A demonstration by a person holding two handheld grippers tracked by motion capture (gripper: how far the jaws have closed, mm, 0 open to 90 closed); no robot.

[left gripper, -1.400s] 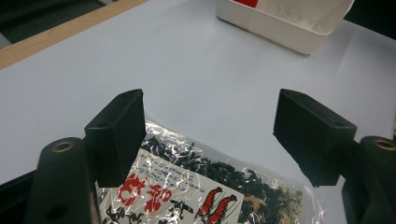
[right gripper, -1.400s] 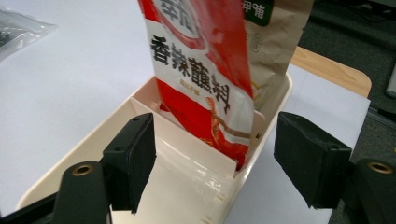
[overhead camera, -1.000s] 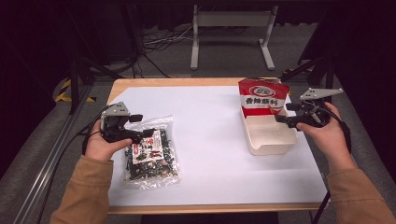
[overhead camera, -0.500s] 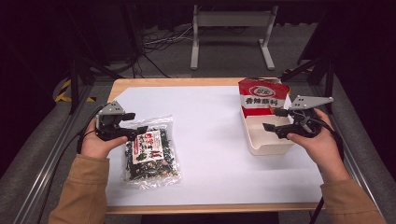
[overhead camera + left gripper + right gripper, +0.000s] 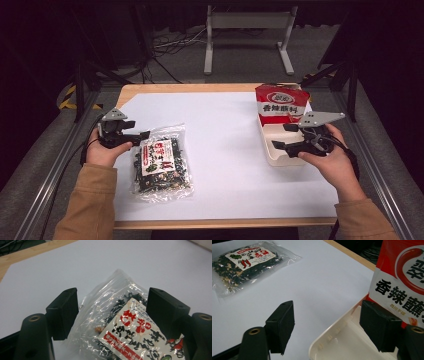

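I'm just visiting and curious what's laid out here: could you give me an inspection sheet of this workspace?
Surface: wooden table covered by a white sheet.
Job's things: clear bag of dried spice mix lying flat at the left; white plastic tray at the right, with a red and white seasoning packet standing at its far end.
Clutter: nothing seen.
Grippers: left gripper open, its jaws on either side of the bag's top corner; right gripper open, at the tray's near rim.
Cables: a cable trails from the left gripper; loose cables on the floor.
Surroundings: grey floor, metal stand, dark background.
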